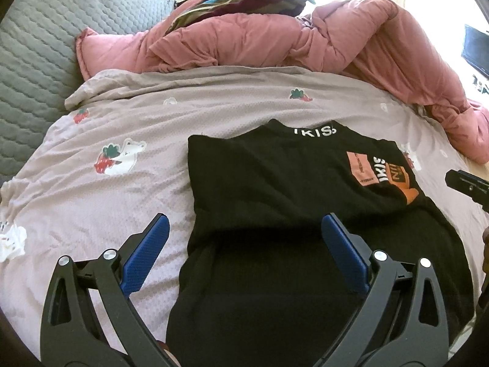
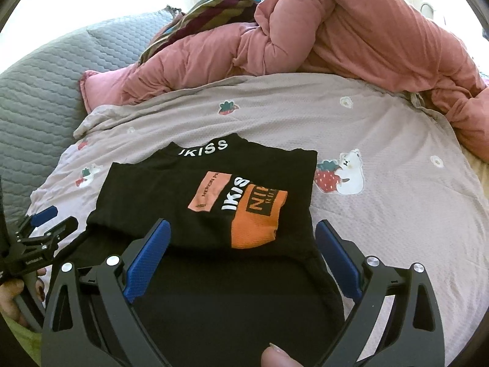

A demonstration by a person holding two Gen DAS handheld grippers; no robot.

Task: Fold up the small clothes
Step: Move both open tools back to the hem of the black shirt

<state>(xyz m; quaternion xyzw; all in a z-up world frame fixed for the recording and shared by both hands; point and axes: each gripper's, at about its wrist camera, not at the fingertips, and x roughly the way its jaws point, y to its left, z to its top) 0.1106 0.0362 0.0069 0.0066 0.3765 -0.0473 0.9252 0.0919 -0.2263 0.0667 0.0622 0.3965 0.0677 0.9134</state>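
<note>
Both my left gripper (image 1: 244,232) and right gripper (image 2: 243,238) gape empty; the black T-shirt (image 2: 171,183) lies lengthwise straight ahead, frame centre.

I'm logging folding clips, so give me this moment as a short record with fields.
garment: black shirt, partly folded, orange and pink print facing up
surface: pale strawberry-print sheet on a bed
behind: pink duvet, bunched; grey quilt at left
left gripper: open, above shirt's left edge
right gripper: open, above shirt's near part
held: nothing
</note>
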